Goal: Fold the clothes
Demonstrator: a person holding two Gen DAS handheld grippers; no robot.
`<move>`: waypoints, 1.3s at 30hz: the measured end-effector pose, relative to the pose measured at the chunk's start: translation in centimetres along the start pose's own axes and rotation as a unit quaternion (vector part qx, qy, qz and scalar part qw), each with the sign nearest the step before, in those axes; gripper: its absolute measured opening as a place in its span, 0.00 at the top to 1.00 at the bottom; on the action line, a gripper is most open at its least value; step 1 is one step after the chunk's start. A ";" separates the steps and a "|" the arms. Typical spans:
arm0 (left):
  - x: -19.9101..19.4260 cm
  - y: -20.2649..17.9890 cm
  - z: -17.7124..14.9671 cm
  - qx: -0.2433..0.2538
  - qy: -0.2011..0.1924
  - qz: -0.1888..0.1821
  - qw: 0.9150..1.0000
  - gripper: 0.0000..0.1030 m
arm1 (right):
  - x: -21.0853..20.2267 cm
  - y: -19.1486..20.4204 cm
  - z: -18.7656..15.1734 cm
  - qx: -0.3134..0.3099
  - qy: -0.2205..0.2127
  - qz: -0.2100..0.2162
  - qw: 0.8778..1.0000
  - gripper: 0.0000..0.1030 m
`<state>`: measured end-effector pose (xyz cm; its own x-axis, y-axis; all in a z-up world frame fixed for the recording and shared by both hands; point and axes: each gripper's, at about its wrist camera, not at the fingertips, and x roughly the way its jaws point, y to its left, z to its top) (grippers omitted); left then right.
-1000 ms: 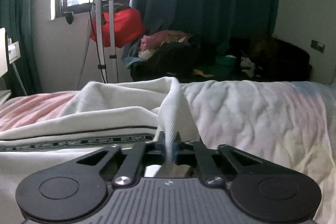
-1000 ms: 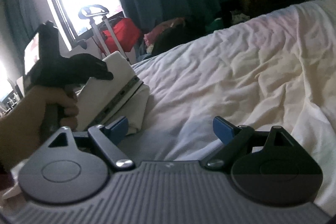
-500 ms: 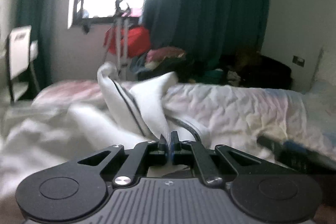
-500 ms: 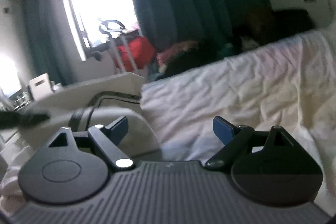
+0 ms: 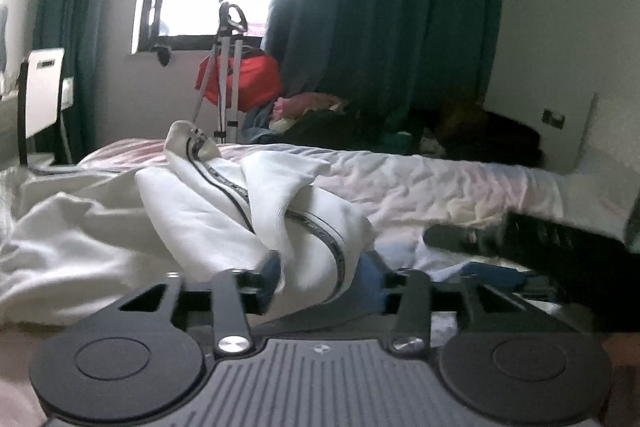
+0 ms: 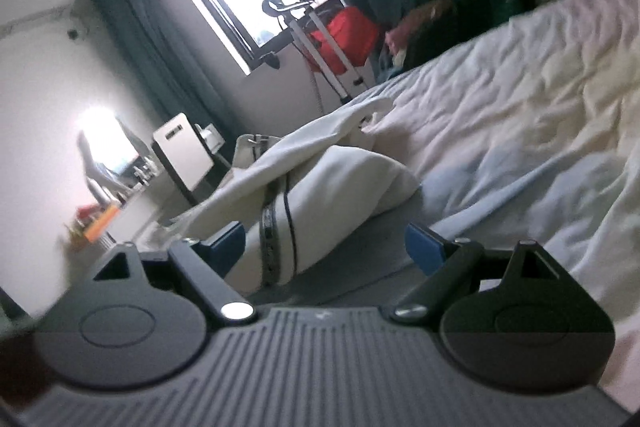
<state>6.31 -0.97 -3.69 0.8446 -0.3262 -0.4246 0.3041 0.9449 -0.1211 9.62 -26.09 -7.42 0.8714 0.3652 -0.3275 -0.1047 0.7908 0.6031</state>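
A white garment [image 5: 248, 211] with a dark lettered stripe lies bunched on the bed. In the left wrist view my left gripper [image 5: 320, 279] is open, and a fold of the garment lies loose between its blue fingertips [image 5: 272, 273]. My right gripper shows at the right of that view as a dark shape [image 5: 540, 247]. In the right wrist view my right gripper [image 6: 324, 243] is open, and the garment [image 6: 320, 195] lies between its fingers, close to the left fingertip [image 6: 224, 241].
The bed [image 5: 440, 187] has a wrinkled pale sheet. Beyond it stand a tripod [image 5: 226, 67], a red bag [image 5: 248, 79], dark curtains [image 5: 380, 7] and a clothes pile [image 5: 320, 111]. A white chair [image 5: 40, 91] stands at the left. A desk with small items [image 6: 100, 215] shows in the right wrist view.
My left gripper has opened and let go of the garment, which has dropped bunched on the bed. My right gripper has tilted and moved in around the garment.
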 end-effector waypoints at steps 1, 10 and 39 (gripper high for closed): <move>-0.1 0.4 -0.1 -0.009 0.002 0.003 1.000 0.45 | 0.6 -0.1 0.6 0.015 0.004 0.003 1.000 0.13; 2.2 6.9 0.1 -0.110 -0.001 0.037 0.993 0.29 | 12.1 1.5 7.9 0.063 0.051 -0.006 0.997 0.13; 6.5 9.9 -0.6 -0.138 0.025 0.070 0.988 0.29 | 12.5 -2.2 25.8 0.050 -0.151 -0.185 0.970 0.93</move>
<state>14.58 6.29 -8.20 0.8451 -0.1967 -0.4971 0.0483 0.9541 -0.2955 33.08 -35.98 5.91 0.9425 -0.1080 -0.3164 0.2769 0.7825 0.5577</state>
